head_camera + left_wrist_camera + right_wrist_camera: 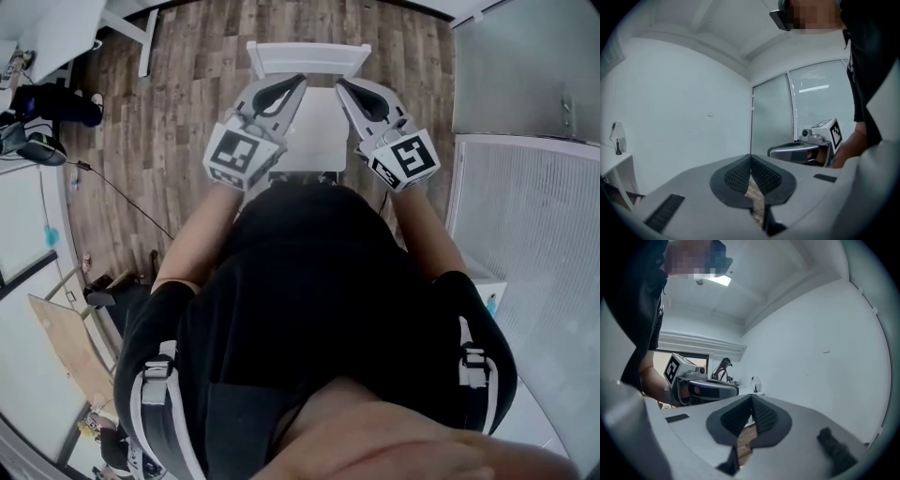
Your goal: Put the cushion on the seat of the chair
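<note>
The cushion cannot be told apart from the pale seat (319, 131) of the white chair (309, 58), which stands at 12 o'clock in the head view. Above the seat, the left tongs (296, 82) at 11 o'clock and the right tongs (343, 86) at 1 o'clock are each pressed together and empty. A wooden floor (187, 112) lies around the chair.

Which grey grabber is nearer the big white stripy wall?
The right grey gripper, at the head view's right: the white ribbed panel is on its side, the left gripper farther off.
</note>
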